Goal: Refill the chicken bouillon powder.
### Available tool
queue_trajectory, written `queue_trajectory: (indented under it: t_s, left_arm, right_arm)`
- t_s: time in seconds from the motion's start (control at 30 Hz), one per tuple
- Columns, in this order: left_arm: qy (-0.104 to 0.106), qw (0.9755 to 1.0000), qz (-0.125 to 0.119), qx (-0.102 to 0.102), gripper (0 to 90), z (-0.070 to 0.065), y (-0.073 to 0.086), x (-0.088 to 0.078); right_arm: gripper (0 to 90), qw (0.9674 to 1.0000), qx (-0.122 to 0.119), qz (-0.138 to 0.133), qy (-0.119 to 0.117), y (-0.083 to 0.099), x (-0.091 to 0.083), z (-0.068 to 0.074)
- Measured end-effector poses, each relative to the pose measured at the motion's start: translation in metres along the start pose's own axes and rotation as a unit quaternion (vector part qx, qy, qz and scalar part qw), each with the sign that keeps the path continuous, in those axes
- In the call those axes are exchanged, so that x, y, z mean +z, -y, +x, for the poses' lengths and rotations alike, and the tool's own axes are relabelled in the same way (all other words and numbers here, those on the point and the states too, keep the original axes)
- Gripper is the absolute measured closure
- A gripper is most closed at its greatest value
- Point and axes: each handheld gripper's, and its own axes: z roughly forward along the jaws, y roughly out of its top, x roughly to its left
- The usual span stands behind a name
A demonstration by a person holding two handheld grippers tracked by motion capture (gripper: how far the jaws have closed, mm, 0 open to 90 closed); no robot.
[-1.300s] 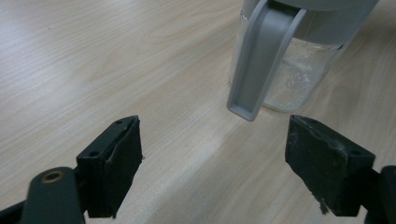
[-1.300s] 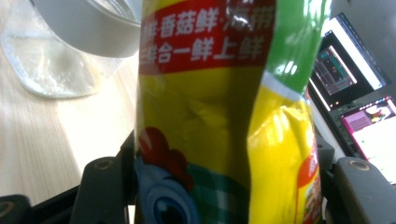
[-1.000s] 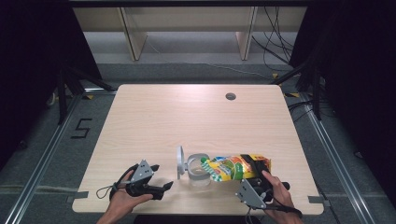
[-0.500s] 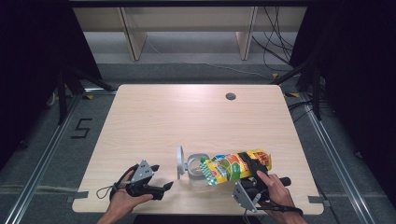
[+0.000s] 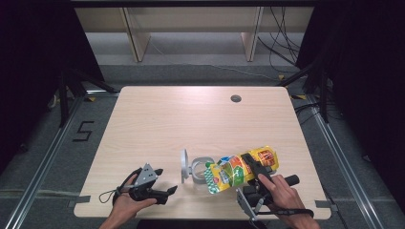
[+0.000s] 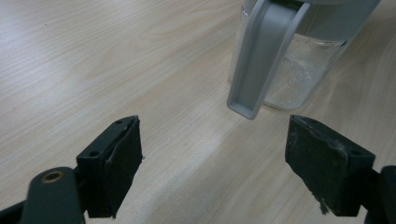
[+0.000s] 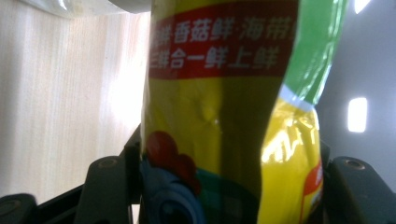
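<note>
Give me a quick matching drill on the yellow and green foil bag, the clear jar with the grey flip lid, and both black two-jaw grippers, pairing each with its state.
Things:
1. yellow and green foil bag
2. clear jar with grey flip lid
3. left gripper
4. right gripper

States:
A. jaws apart, nothing between them
B. stands on the wooden table, lid swung open
C. clamped on the bag
D. held tilted, mouth toward the jar

Pairs: 1-D, 2-B, 3-A, 4-C

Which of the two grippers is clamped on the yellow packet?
The right gripper: its jaws squeeze the yellow packet, while the left gripper gapes empty.
</note>
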Motion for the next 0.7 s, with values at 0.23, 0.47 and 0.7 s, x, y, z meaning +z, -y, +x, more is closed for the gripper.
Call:
queue_trajectory:
  t_s: [0.23, 0.47, 0.7]
  left_arm:
    - [-0.007, 0.9999, -0.002, 0.013, 18.4, 0.0011, -0.0006, -0.0016]
    - [-0.002, 1.0000, -0.005, -0.002, 18.4, -0.0006, 0.0002, -0.0001]
    - [-0.004, 0.9999, -0.002, 0.013, 18.4, 0.0018, -0.0001, -0.0005]
  right_arm:
    - [42.6, 0.9998, -0.022, -0.001, 0.002, -0.0015, 0.0009, -0.0038]
    - [43.2, 0.9999, -0.010, -0.001, 0.002, -0.0026, -0.0008, -0.0025]
    - [43.3, 0.9990, -0.044, -0.006, 0.008, -0.0024, 0.0019, -0.0041]
